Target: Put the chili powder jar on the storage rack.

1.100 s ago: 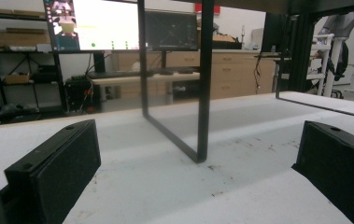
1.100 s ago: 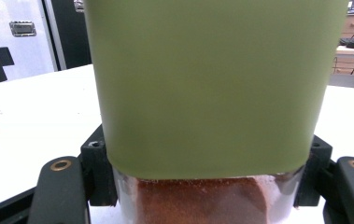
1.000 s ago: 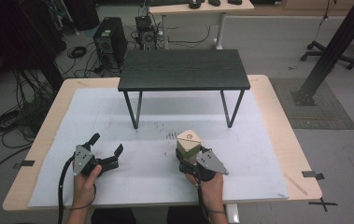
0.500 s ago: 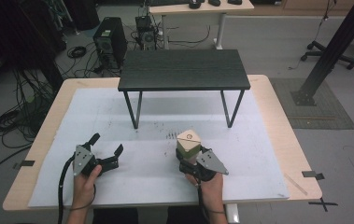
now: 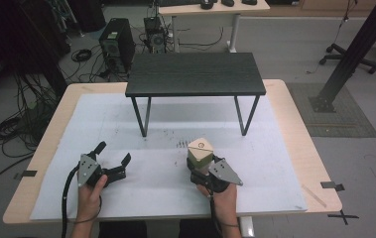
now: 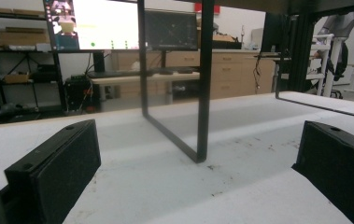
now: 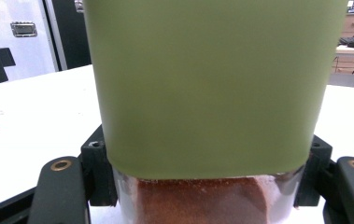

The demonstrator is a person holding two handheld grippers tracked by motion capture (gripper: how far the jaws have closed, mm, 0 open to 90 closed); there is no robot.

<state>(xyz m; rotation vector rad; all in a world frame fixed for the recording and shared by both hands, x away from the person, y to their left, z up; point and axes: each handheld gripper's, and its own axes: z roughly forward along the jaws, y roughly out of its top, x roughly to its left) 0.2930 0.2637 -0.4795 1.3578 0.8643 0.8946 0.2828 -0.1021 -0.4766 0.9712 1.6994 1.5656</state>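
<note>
At near left, resting low on the white mat (image 5: 141, 124): the left gripper (image 5: 112, 153), jaws wide apart and empty, pointed toward the far side. Seen along those jaws in the left gripper view: bare mat between the two black pads (image 6: 58, 163), then one thin leg (image 6: 202, 79) of the black shelf (image 5: 195, 74) straight ahead, well apart from the gripper. Farther right, at near centre: the spice jar (image 5: 200, 152), upright, tan cap on top with a green sleeve below, clamped low down by the right gripper (image 5: 198, 171). In the right gripper view, the same jar (image 7: 207, 84) right up against the camera, green sleeve over a clear base holding reddish-brown powder (image 7: 198, 196), jaws pressed on either side of that base (bottom edge out of frame, so no telling whether it stands on the mat or hangs just above it). Beyond, at far centre: the black shelf on its thin legs, top bare, space beneath bare too. As for progress, judged from the layout alone: grasp secured, jar in hand, and little else done yet. Left to do, most likely: carrying the jar away from the near edge and setting it down somewhere farther off, perhaps on or under the shelf, then letting go. No part in this for the left gripper so far, beyond standing by.
</note>
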